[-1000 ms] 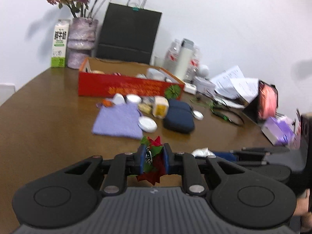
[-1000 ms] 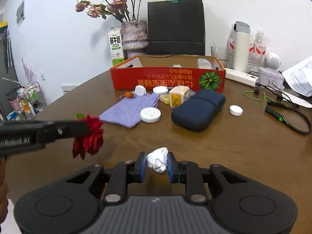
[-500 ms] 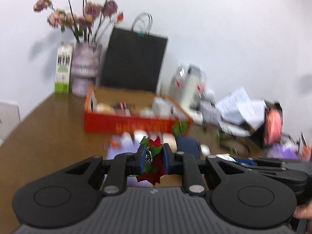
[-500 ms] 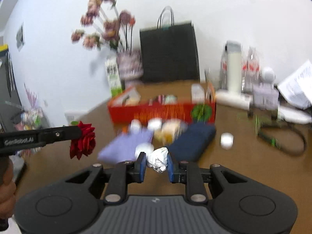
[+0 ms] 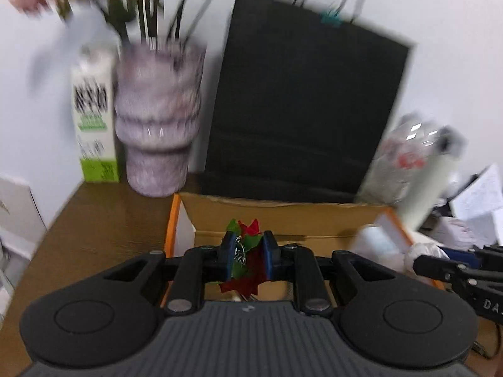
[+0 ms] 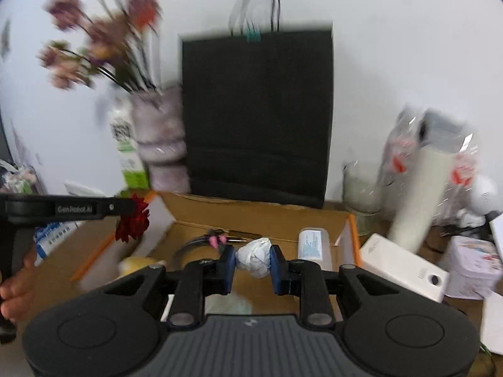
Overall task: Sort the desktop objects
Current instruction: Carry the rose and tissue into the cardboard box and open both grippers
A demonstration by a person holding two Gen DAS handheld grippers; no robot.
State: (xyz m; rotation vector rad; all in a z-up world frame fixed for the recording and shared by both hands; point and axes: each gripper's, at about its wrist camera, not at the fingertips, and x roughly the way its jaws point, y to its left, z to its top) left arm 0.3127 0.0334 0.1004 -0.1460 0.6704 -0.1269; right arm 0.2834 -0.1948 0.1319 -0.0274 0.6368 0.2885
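Observation:
My left gripper (image 5: 248,256) is shut on a red artificial flower (image 5: 246,245) with green leaves, held over the left end of the open cardboard box (image 5: 283,216). In the right wrist view the same flower (image 6: 132,223) hangs at the left gripper's tip above the box's left wall. My right gripper (image 6: 251,259) is shut on a crumpled white paper ball (image 6: 254,256) and holds it over the middle of the box (image 6: 257,216). The box holds a white bottle (image 6: 312,246), a pink-tipped item and a yellowish object.
A black paper bag (image 6: 257,113) stands behind the box. A purple vase of dried flowers (image 5: 157,116) and a milk carton (image 5: 94,119) are back left. Plastic-wrapped bottles (image 6: 433,169), a glass, a white box (image 6: 405,270) and a tin are at the right.
Both grippers have moved forward and up from the near table to above the cardboard box, still holding the flower and the paper ball. The view is blurred by motion.

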